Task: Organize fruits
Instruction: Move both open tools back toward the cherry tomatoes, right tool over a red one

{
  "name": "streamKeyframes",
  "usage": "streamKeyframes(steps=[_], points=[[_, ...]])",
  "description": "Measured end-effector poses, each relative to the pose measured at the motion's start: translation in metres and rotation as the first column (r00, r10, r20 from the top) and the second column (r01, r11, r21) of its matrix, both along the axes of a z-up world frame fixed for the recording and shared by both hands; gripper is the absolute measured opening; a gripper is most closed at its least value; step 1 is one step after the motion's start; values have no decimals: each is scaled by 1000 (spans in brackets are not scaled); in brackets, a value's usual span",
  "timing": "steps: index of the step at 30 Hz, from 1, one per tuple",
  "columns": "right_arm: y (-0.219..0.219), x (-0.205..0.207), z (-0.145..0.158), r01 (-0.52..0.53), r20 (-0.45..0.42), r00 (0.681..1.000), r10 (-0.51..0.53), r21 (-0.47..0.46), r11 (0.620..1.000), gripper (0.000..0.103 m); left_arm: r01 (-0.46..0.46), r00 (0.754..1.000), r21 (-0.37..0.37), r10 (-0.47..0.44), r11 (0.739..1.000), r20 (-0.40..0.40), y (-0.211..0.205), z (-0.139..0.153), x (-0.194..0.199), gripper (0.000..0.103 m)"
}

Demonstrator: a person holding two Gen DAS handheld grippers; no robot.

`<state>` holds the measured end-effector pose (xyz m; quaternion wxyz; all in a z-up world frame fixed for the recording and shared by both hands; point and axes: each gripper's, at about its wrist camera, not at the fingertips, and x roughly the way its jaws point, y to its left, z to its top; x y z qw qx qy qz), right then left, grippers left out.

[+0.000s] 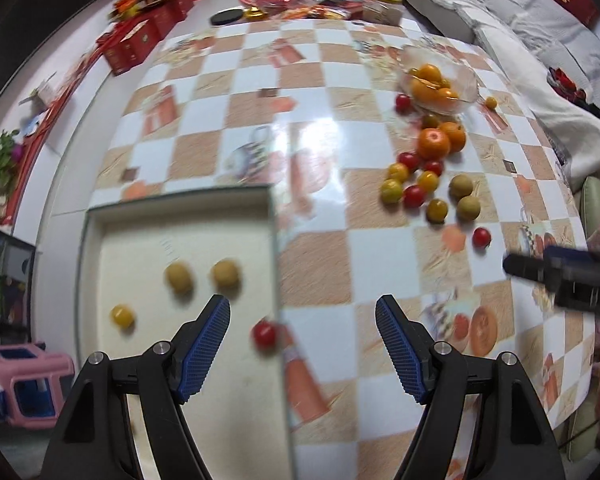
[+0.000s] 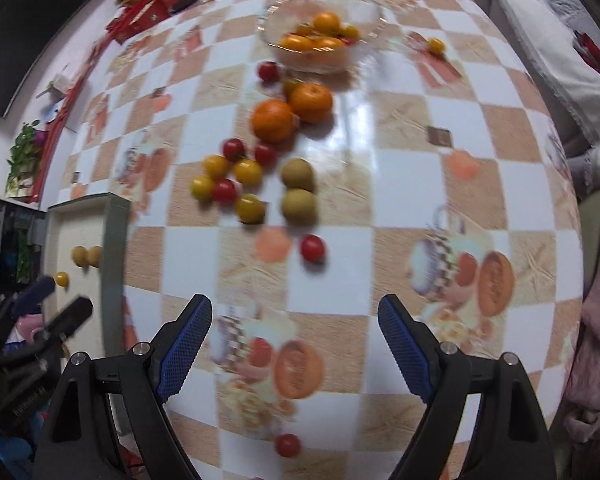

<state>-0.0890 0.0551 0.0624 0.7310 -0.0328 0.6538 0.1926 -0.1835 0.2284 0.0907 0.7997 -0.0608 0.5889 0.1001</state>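
Note:
My left gripper (image 1: 303, 312) is open and empty over the right edge of a cream tray (image 1: 100, 224). The tray holds two tan longans (image 1: 179, 278), a yellow tomato (image 1: 123, 317) and a red cherry tomato (image 1: 265, 334). My right gripper (image 2: 296, 312) is open and empty above the checkered table, short of a loose red cherry tomato (image 2: 313, 248). A pile of red and yellow tomatoes (image 2: 224, 178), two longans (image 2: 298, 190) and two oranges (image 2: 290, 110) lies beyond. A glass bowl (image 2: 364, 12) holds oranges and small tomatoes. The right gripper also shows in the left wrist view (image 1: 560, 276).
Another red tomato (image 2: 288, 445) lies near the table's front edge and a yellow one (image 2: 436, 45) right of the bowl. Red boxes (image 1: 140, 40) and snack packets crowd the far end. A sofa with cushions (image 1: 520, 12) runs along the right. A pink stool (image 1: 24, 384) stands on the floor at left.

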Motion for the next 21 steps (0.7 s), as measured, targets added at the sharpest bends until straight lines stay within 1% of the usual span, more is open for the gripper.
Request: streamKeyframes(steps=[3, 7, 10, 11, 14, 15, 19, 21], points=[[-13, 0, -9, 5, -8, 1000, -6, -18, 1000, 88, 24, 1000, -5, -24, 1000, -20, -13, -12, 25, 77], [-16, 2, -20, -12, 2, 1000, 12, -26, 1000, 88, 53, 998, 8, -53, 999, -41, -24, -36, 59, 77], [-13, 3, -26, -34, 13, 999, 34, -22, 999, 87, 68, 997, 12, -67, 998, -46, -26, -51, 74, 77], [-10, 3, -28, -44, 16, 999, 45, -18, 999, 85, 72, 996, 20, -71, 997, -47, -27, -54, 77, 77], [-3, 2, -36, -74, 23, 997, 74, -16, 997, 73, 86, 995, 24, -85, 996, -49, -27, -65, 86, 77], [-1, 2, -38, -81, 22, 996, 82, -13, 997, 71, 89, 995, 24, -88, 996, -52, -27, -69, 88, 77], [5, 2, -47, -95, 29, 995, 95, -6, 995, 69, 89, 995, 21, -88, 996, -52, -26, -79, 94, 77], [6, 3, -46, -102, 48, 994, 102, -2, 995, 69, 84, 996, 14, -83, 996, -33, -25, -80, 98, 76]])
